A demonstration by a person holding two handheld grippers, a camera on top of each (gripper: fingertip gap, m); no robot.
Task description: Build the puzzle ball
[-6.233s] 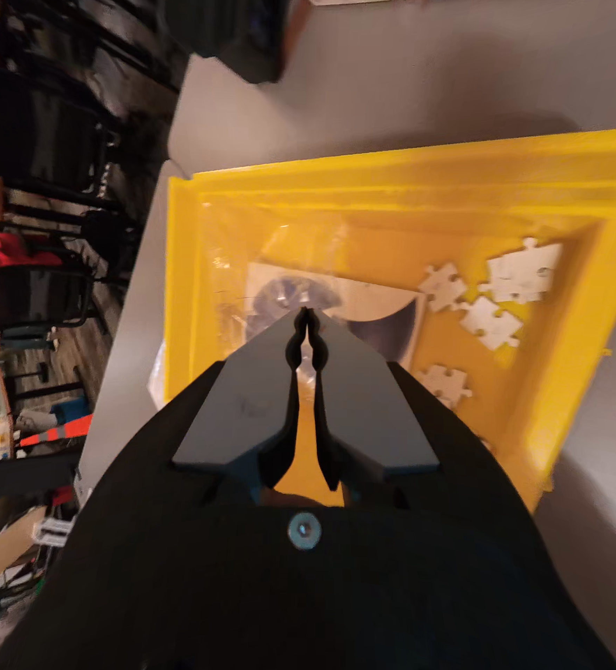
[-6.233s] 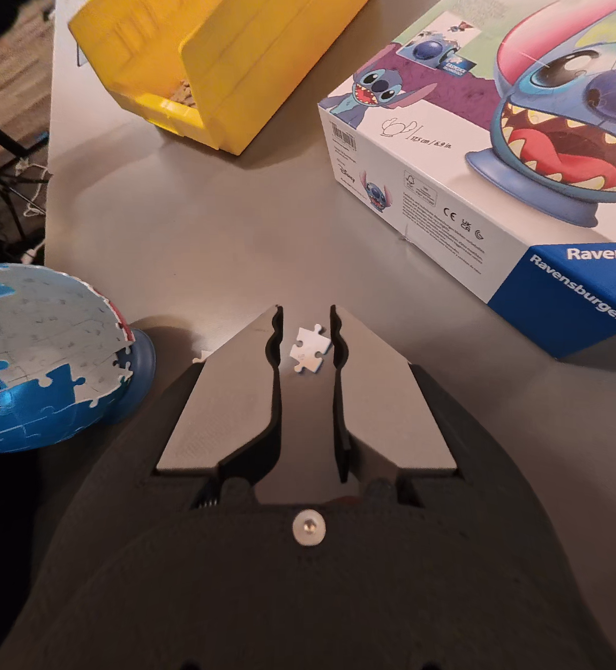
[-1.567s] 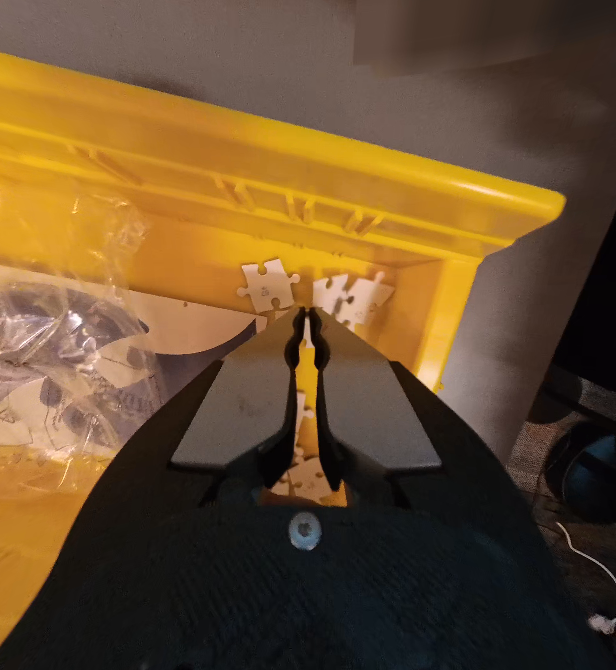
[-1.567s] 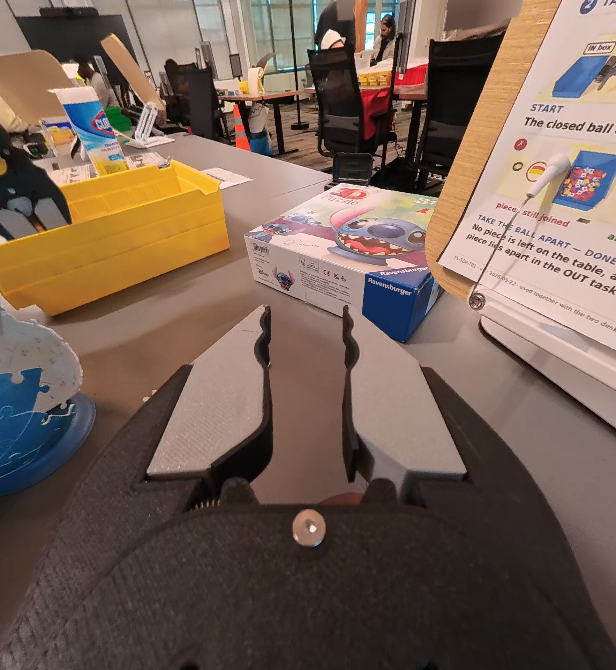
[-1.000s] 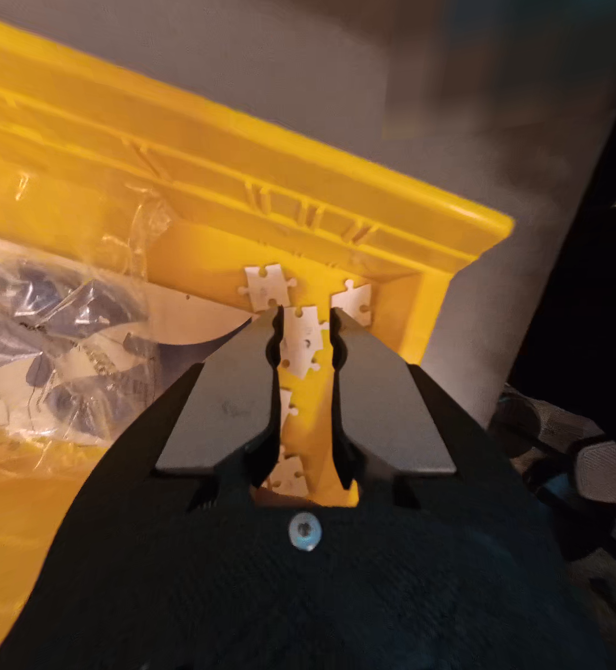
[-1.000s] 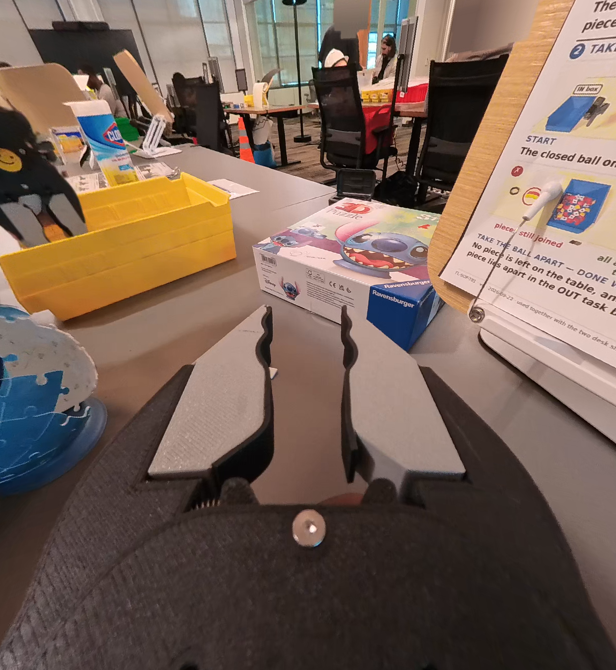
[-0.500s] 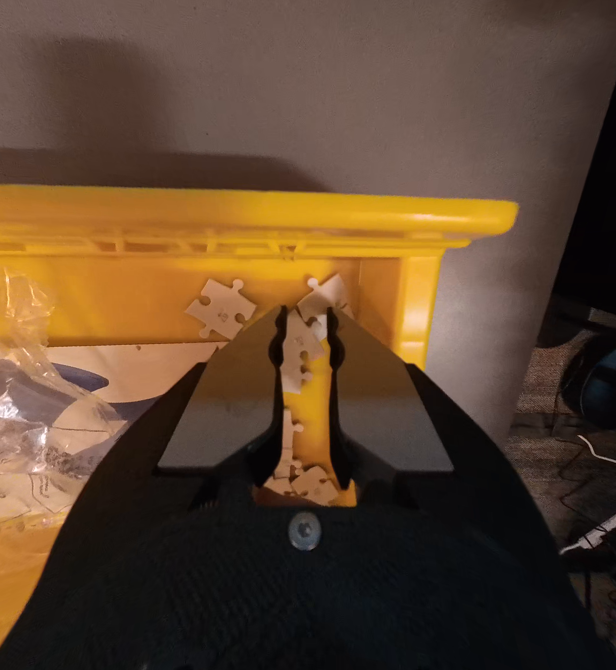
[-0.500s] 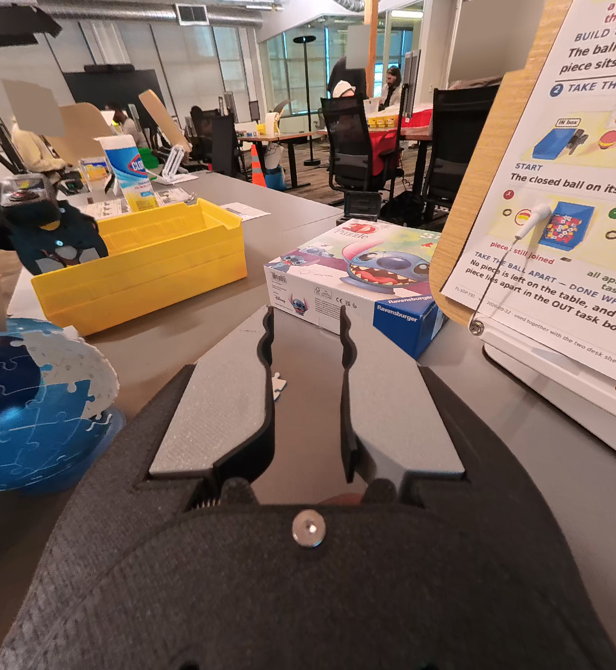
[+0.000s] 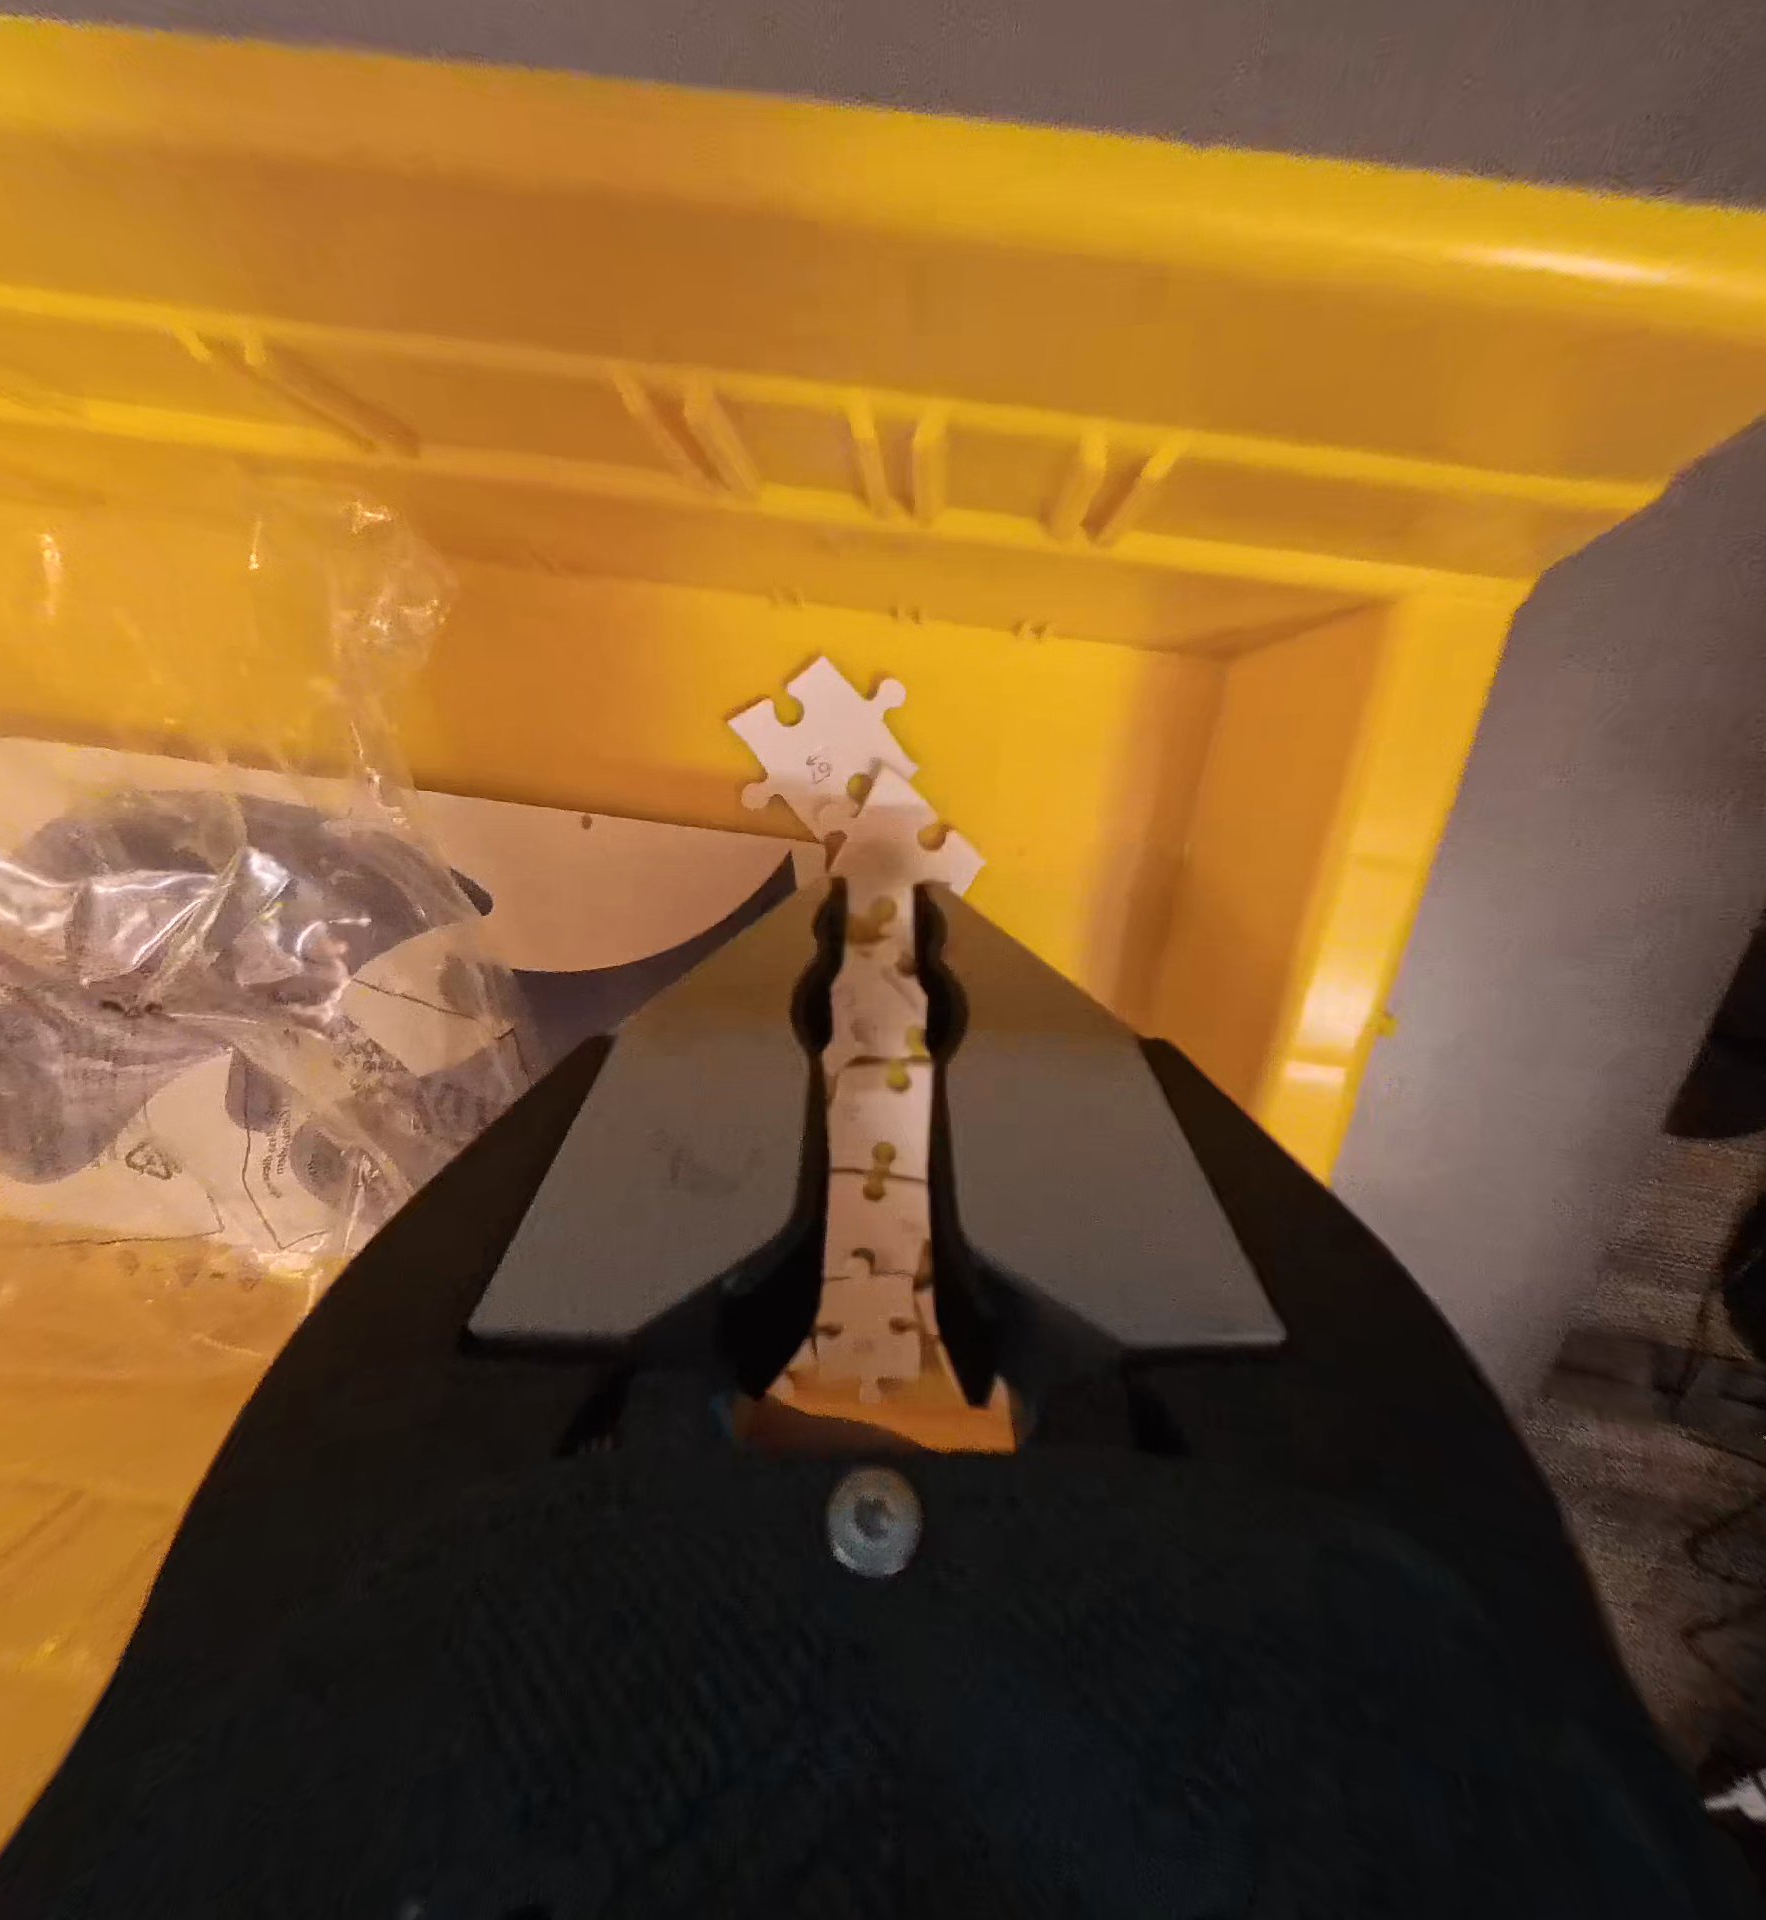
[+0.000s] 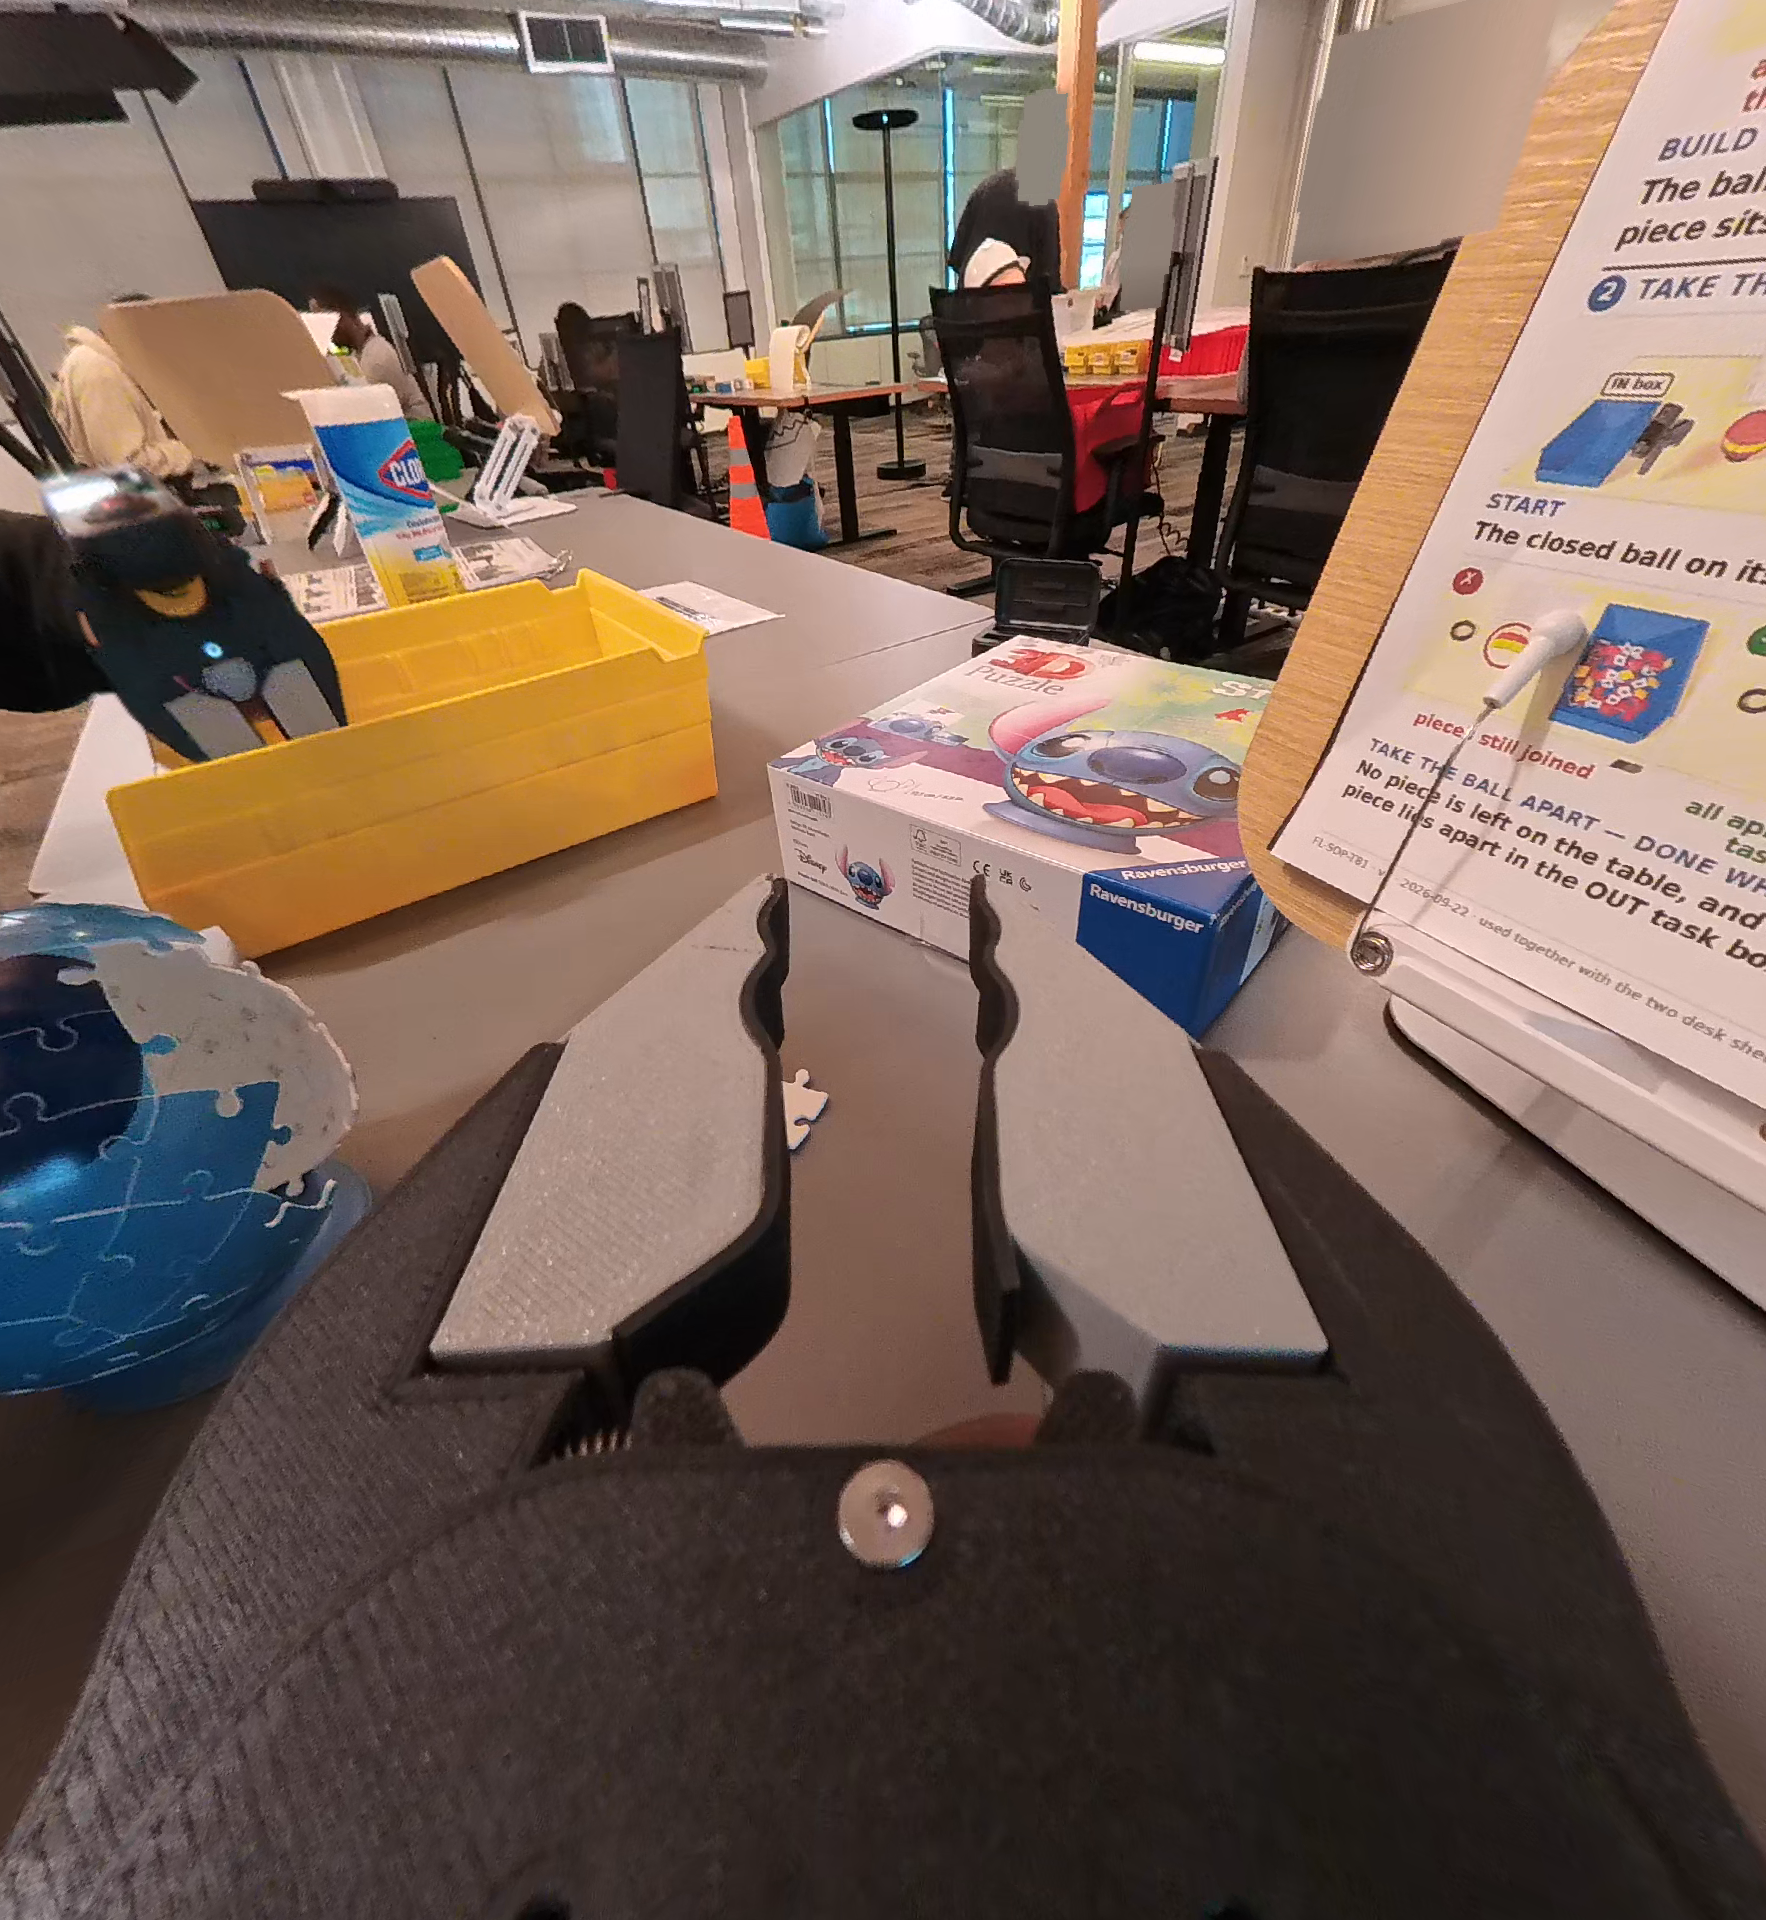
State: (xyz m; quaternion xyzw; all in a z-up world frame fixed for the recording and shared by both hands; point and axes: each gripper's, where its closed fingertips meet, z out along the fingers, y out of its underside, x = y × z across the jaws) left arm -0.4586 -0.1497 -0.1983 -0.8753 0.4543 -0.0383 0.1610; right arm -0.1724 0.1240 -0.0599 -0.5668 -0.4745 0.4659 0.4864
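Observation:
My left gripper (image 9: pixel 876 899) reaches into the yellow bin (image 9: pixel 858 208). Its jaws stand narrowly apart, pressed on a white puzzle piece (image 9: pixel 905 836) at the tips. Another white piece (image 9: pixel 817 743) lies just beyond, and several more lie on the bin floor under the fingers. My right gripper (image 10: pixel 874 904) is open and empty, low over the grey table. A loose white piece (image 10: pixel 804 1107) lies on the table by its left finger. The partly built blue and white puzzle ball (image 10: pixel 100 1143) sits on its stand at the left. The left gripper (image 10: pixel 240 722) also shows in the bin (image 10: pixel 422 810).
A crumpled clear plastic bag (image 9: pixel 183 935) over a printed sheet fills the bin's left part. The puzzle box (image 10: pixel 1024 810) lies ahead of the right gripper. An instruction board (image 10: pixel 1585 623) stands at the right. A wipes canister (image 10: pixel 380 488) stands behind the bin.
My left gripper's jaws have narrowed around a piece in the bin's corner and the view has moved closer. The right gripper has drifted slightly and stays open.

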